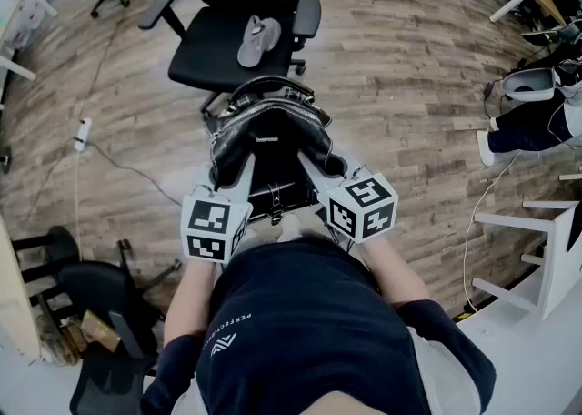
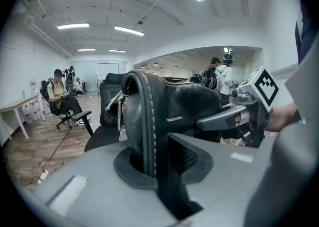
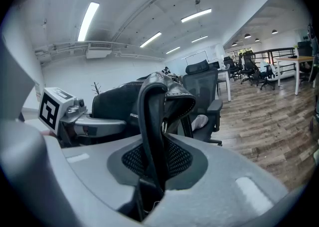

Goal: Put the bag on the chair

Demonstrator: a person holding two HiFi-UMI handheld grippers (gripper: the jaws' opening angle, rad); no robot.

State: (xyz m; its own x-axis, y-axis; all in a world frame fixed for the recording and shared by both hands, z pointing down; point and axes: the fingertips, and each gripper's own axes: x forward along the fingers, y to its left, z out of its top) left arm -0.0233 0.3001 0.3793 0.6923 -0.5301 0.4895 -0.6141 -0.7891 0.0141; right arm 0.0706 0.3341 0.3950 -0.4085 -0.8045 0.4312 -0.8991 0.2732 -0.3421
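A black leather bag [image 1: 269, 143] hangs in the air in front of me, held from both sides. My left gripper [image 1: 238, 172] is shut on the bag's left edge, a stitched leather fold [image 2: 144, 131] pinched between its jaws. My right gripper [image 1: 312, 170] is shut on the right edge, where a leather flap [image 3: 154, 136] runs down between the pads. The black office chair [image 1: 238, 40] stands just beyond the bag, with a grey shoe-like object [image 1: 258, 40] lying on its seat. In the right gripper view the chair [image 3: 202, 99] shows behind the bag.
Wood-plank floor all around. A second black chair [image 1: 91, 304] lies at my lower left, with a cable and power strip [image 1: 82, 134] on the floor. White desk legs [image 1: 536, 249] stand at right, and a seated person's legs [image 1: 527, 126] are near them. Another person [image 2: 62, 96] sits at far left.
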